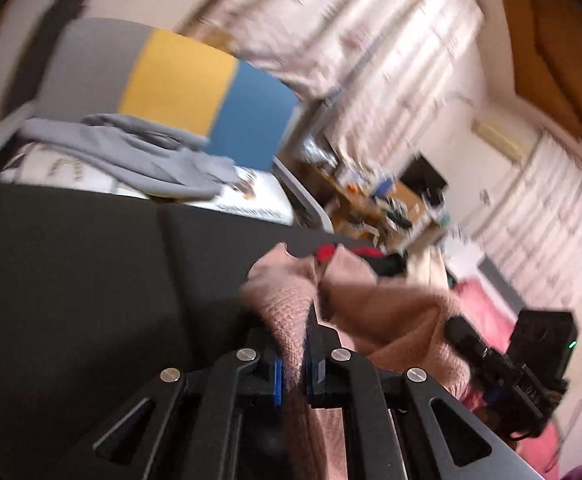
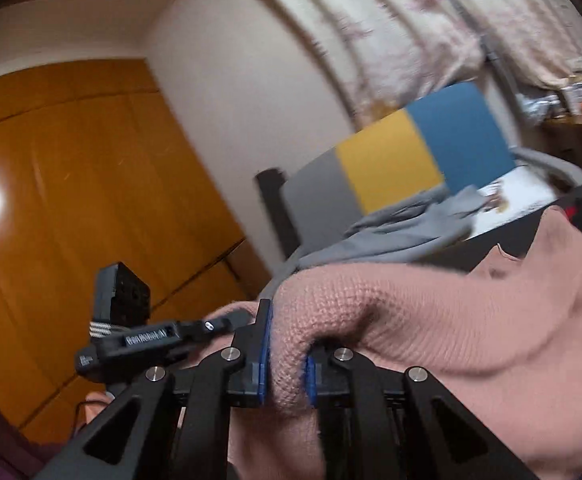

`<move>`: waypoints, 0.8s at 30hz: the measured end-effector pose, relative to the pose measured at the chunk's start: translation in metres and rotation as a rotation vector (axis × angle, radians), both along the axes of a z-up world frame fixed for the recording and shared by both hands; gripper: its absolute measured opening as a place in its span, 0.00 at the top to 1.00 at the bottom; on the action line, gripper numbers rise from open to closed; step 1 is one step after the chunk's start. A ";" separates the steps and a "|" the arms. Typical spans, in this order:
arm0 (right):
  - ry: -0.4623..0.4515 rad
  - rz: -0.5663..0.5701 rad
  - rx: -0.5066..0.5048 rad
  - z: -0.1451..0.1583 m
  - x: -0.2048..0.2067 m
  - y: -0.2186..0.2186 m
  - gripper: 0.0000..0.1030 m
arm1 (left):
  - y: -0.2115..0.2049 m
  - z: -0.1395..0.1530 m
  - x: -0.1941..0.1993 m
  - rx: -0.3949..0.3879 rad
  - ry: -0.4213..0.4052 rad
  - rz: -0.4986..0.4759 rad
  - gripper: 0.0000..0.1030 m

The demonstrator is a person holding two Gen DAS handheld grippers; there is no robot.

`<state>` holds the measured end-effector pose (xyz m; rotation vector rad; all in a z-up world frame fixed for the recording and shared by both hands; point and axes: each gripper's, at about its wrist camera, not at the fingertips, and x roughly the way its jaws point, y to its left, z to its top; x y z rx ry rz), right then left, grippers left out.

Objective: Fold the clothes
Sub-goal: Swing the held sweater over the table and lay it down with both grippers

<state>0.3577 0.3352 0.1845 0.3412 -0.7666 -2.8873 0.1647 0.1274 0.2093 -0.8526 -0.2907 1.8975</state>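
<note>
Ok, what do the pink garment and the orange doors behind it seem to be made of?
Pink garment: apparently a soft knit, maybe wool or acrylic; visible stitch loops and a fuzzy edge, bunched between the right gripper fingers. Orange doors: apparently glossy varnished or laminated wood, given the bright glare spot and panel seams.

Pale plaster wall (image 2: 227, 92) at 12 o'clock in the right wrist view, meeting glossy orange-brown wooden panelling (image 2: 63, 200) at 9 o'clock, with a bright glare patch on it. Floral curtains (image 1: 371, 40) glowing with daylight from 12 to 3 o'clock in the left wrist view. Grey, yellow and blue panel (image 1: 179, 84) at 11 o'clock. Cluttered wooden desk (image 1: 379, 204) near centre, blurred. Wall-mounted air conditioner (image 1: 499, 136) at 2 o'clock.
</note>
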 end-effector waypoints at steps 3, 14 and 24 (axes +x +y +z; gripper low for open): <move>-0.004 0.085 0.026 0.000 -0.016 -0.029 0.88 | -0.056 -0.001 -0.006 0.061 -0.036 0.121 0.93; 0.032 0.254 0.036 0.007 -0.055 -0.092 0.88 | -0.165 0.011 0.009 0.125 0.050 0.328 0.93; -0.295 0.171 -0.088 -0.067 -0.137 -0.066 0.86 | -0.177 -0.077 -0.047 -0.054 -0.304 0.400 0.73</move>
